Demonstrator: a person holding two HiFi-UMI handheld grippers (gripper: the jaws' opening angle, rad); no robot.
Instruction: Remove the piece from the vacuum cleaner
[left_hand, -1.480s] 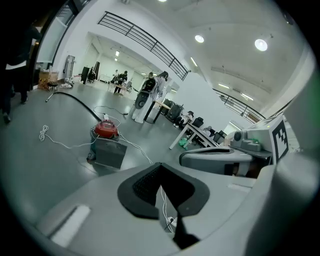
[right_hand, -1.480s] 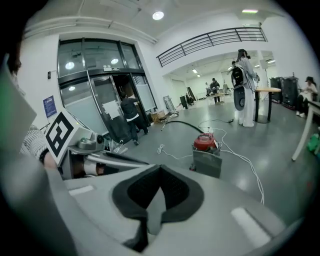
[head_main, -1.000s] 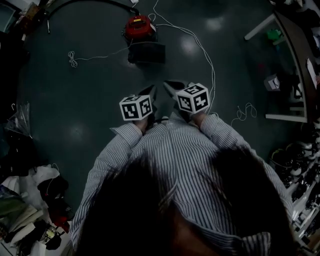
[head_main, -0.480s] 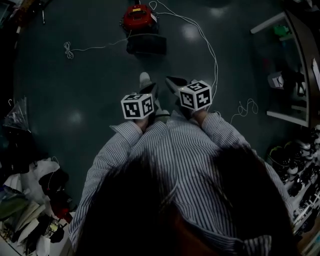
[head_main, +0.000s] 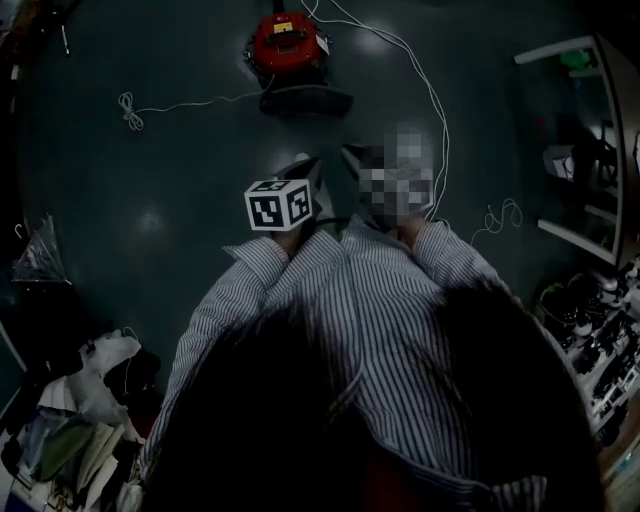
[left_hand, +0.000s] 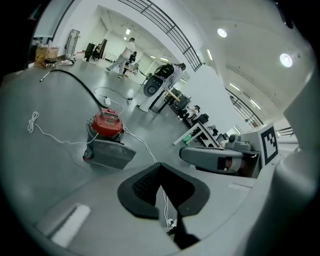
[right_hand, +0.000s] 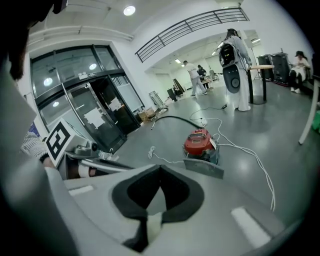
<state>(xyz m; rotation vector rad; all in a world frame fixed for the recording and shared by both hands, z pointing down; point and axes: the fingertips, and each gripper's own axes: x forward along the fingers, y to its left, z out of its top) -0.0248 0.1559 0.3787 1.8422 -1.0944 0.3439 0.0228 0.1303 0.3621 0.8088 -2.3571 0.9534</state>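
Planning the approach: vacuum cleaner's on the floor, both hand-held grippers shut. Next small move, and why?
Probably step toward the vacuum cleaner. It sits on the floor well ahead, and the left hand-held gripper and right hand-held gripper are shut, empty and far from it.

Person stepped forward; vacuum cleaner nearer.

Open floor between person and vacuum cleaner: straight approach free. Flat grey piece lies against near side of vacuum cleaner, bars low front. White cable loops down right of path; coiled cord trails left, well apart. Black hose leaves far side. Shelving hems right edge, heap of bags crowds near left
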